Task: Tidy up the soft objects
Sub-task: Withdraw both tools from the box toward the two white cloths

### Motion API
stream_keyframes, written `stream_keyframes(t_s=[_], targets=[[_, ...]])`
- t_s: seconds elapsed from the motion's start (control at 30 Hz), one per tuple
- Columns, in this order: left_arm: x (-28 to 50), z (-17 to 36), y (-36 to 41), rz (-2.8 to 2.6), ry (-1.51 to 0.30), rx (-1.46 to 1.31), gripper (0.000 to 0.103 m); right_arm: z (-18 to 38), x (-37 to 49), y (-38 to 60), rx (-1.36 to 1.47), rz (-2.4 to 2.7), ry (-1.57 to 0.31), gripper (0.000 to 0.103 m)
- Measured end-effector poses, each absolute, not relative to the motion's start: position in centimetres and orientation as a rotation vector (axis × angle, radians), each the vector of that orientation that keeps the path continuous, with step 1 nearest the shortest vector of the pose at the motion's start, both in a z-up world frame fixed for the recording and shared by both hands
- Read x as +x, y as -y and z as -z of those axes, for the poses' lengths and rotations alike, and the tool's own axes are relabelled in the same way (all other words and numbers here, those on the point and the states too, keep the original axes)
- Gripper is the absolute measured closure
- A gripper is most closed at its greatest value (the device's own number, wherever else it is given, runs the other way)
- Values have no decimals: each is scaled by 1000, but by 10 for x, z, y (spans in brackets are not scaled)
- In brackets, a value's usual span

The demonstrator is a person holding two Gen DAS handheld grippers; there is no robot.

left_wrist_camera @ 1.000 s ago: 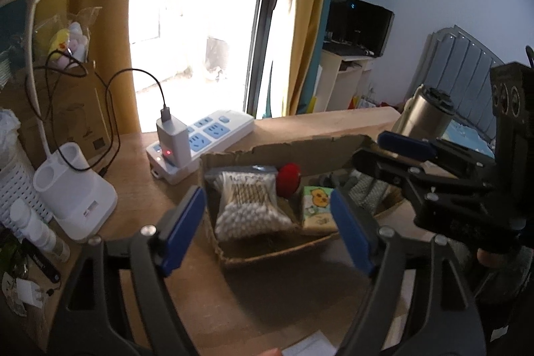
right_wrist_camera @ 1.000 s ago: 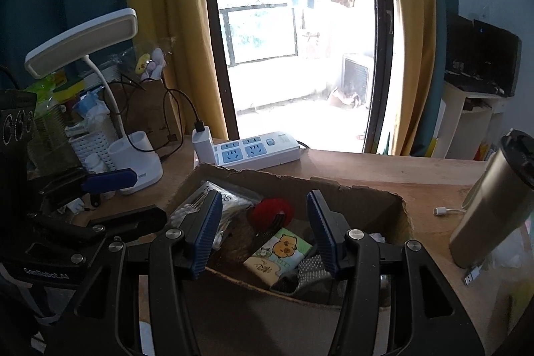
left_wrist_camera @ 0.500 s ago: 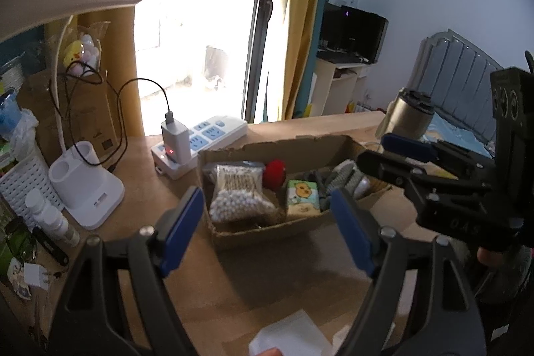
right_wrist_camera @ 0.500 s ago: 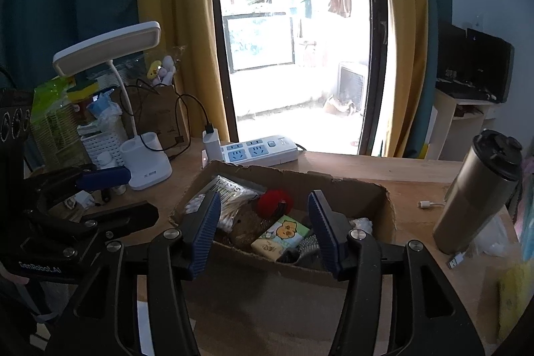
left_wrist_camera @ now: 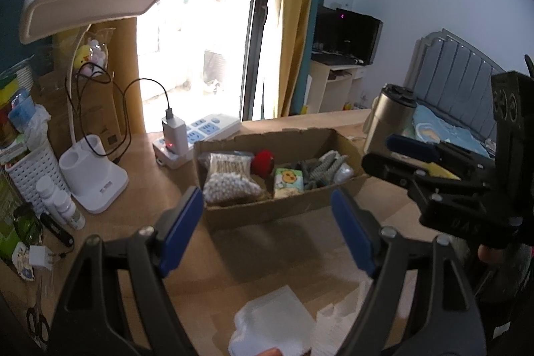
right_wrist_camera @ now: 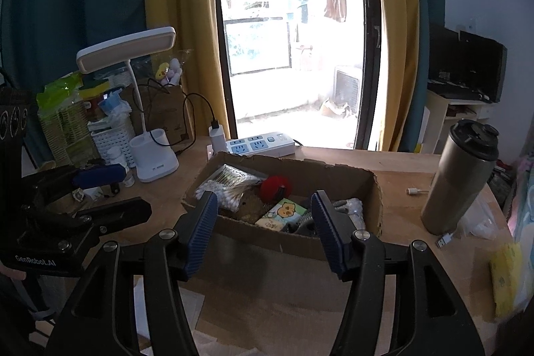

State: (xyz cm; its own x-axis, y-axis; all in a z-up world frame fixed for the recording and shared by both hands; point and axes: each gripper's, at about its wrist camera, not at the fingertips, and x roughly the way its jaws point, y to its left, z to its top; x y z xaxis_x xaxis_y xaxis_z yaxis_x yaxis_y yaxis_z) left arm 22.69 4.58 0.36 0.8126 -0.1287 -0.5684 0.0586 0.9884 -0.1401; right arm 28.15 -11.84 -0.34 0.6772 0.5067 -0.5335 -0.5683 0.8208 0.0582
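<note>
Left wrist: left gripper [left_wrist_camera: 267, 232] jaws apart, empty, short of box [left_wrist_camera: 283, 209] on desk [left_wrist_camera: 160, 189]. Right gripper [right_wrist_camera: 263, 236] also apart, empty. Swabs [left_wrist_camera: 227, 177], red ball [right_wrist_camera: 275, 186], tissue pack [left_wrist_camera: 288, 182] sit inside box.

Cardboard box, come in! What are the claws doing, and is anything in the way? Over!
Left claw open, empty. Right claw open, empty. Cardboard box on desk, already holding soft things. White cloth loose in front; path clear.
</note>
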Motion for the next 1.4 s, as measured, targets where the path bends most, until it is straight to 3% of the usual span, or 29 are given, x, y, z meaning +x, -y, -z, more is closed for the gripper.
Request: stream_keyframes(t_s=[1.4], targets=[[134, 33, -17, 101, -656, -141, 22, 31, 188, 144, -149, -611, -590, 39]])
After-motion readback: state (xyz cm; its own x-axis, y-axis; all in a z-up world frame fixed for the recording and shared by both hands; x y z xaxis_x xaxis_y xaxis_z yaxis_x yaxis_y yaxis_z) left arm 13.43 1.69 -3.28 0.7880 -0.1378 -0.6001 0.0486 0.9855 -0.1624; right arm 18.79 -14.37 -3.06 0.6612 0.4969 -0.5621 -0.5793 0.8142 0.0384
